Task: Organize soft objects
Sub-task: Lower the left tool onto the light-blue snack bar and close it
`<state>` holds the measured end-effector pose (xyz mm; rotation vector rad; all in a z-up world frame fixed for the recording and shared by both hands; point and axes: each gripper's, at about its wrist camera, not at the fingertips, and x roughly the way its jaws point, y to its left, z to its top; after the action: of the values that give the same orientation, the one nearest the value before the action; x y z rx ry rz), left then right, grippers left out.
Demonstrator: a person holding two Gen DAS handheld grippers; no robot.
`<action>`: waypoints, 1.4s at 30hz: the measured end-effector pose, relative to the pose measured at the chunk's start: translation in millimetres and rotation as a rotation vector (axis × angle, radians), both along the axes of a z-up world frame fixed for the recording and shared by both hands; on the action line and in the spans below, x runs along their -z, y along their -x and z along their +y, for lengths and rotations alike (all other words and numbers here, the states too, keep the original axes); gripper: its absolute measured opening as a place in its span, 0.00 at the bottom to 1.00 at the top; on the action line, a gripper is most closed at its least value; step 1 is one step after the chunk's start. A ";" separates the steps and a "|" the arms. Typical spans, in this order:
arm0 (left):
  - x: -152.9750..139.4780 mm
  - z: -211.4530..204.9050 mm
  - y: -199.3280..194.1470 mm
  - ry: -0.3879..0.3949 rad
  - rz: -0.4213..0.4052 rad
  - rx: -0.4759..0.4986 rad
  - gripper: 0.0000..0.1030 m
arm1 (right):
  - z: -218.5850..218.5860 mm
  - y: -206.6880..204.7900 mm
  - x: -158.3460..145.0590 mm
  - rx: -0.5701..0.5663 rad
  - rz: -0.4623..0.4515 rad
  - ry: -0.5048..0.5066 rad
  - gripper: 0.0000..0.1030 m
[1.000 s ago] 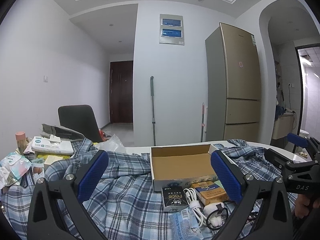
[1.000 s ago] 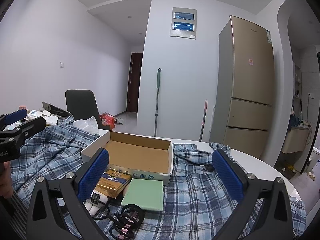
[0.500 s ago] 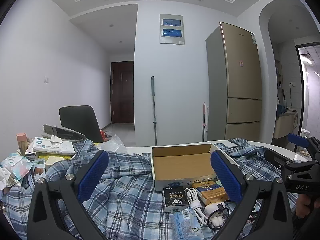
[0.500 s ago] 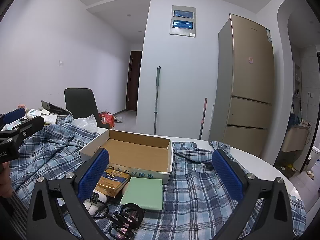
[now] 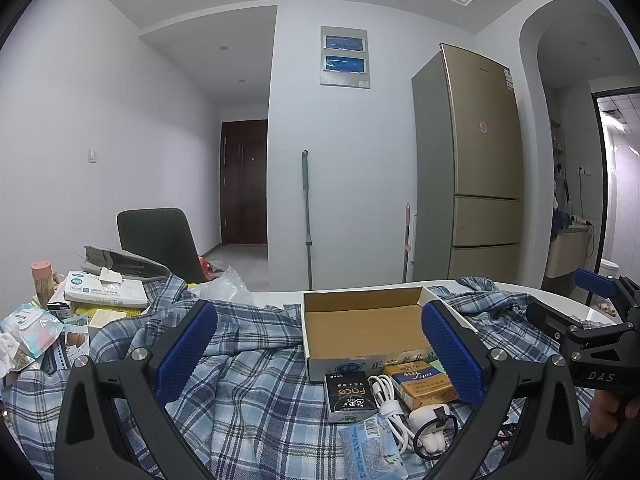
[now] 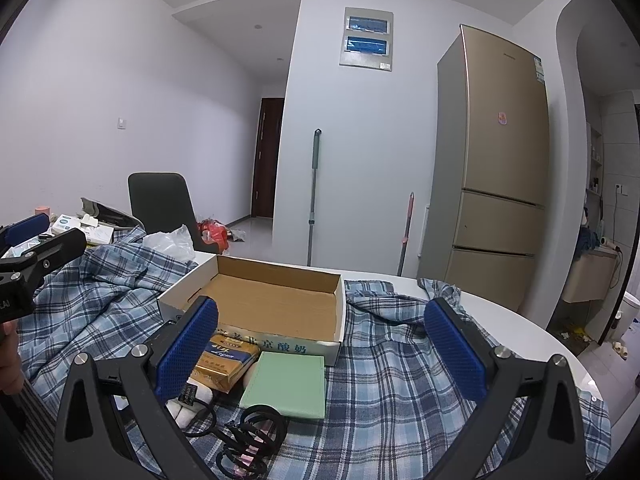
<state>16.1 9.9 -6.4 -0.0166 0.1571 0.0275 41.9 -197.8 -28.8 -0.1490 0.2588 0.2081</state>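
Plaid shirt [image 5: 248,392], a blue checked garment, lies spread and rumpled over the white round table [image 6: 532,336], reaching from the clutter on the left side to the far right rim, and nothing about it looks folded or gathered. On top of it sits an open cardboard box [image 5: 360,320], empty inside, with a row of small goods just in front of its near wall: a black packet [image 5: 349,396], a coiled white cable [image 5: 386,394], an orange-and-blue carton [image 6: 226,360], a green pad [image 6: 288,384], a pale blue wrapped pack [image 5: 370,450] and some black hair ties [image 6: 252,436]. The left gripper [image 5: 320,364] hovers above the cloth with its jaws spread wide and nothing between the 2 blue pads. The right gripper [image 6: 322,354] hangs over the box's front edge, its jaws equally wide apart and empty. Each tool shows at the edge of the other's view, with part of a hand below it. Judging from this layout, the job has barely begun: the box holds nothing, the shirt is unsorted, and the small items rest loose on the fabric. Further packets and a tissue pack [image 5: 106,290] are heaped at the table's left end, so most of the tidying appears to remain.
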 end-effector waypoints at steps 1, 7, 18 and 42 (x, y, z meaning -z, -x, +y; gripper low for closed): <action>0.0 -0.2 -0.1 0.001 0.000 0.000 1.00 | -0.1 -0.9 0.2 0.005 0.004 0.000 1.00; 0.1 -0.4 -0.1 0.000 0.001 0.000 1.00 | -3.9 -1.6 -0.5 0.010 0.006 -0.019 1.00; 1.7 0.5 -3.2 0.013 0.032 0.033 0.99 | -6.5 1.4 -3.9 0.016 -0.009 -0.040 1.00; 61.0 -3.0 -59.6 -0.038 0.693 0.092 0.14 | -33.1 -22.3 -0.3 -0.023 0.231 -0.208 1.00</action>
<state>75.7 6.9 -67.4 0.0389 0.8497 -0.0569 64.2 -230.8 -28.5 0.0795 0.4629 0.2744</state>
